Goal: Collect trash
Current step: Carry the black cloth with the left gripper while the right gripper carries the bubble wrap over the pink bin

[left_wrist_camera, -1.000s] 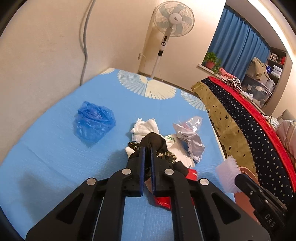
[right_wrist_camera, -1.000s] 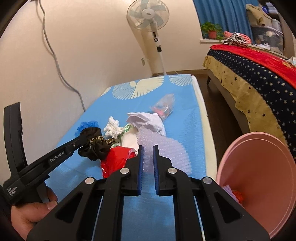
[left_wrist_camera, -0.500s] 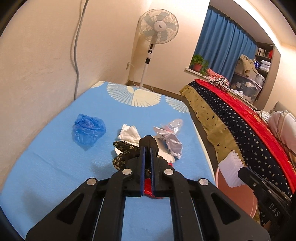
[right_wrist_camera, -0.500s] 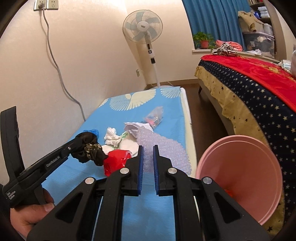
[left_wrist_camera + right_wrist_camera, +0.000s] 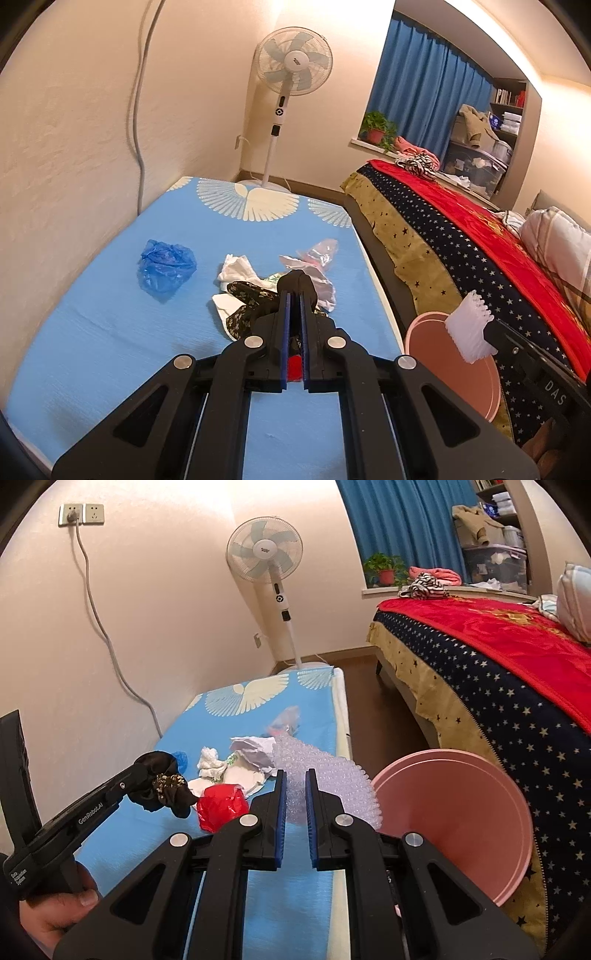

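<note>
My left gripper (image 5: 294, 295) is shut on a black cloth with gold flecks (image 5: 251, 299) and holds it above the blue mattress (image 5: 110, 325); it also shows in the right wrist view (image 5: 162, 784). My right gripper (image 5: 295, 775) is shut on a sheet of bubble wrap (image 5: 332, 782) beside the pink bucket (image 5: 461, 812); the wrap also shows in the left wrist view (image 5: 467, 332). On the mattress lie a red crumpled wrapper (image 5: 221, 806), white tissues (image 5: 236, 269), crumpled paper (image 5: 255, 753), a clear plastic bag (image 5: 321, 251) and a blue plastic bag (image 5: 166, 266).
A standing fan (image 5: 291, 70) stands at the mattress's far end. A bed with a starred dark and red cover (image 5: 461, 240) runs along the right. A narrow strip of floor (image 5: 369, 709) lies between the two. A wall with a cable (image 5: 135, 110) is on the left.
Both grippers have risen and pulled back. The black cloth has come up off the trash pile with my left gripper. The bubble wrap has moved toward the pink bucket.
</note>
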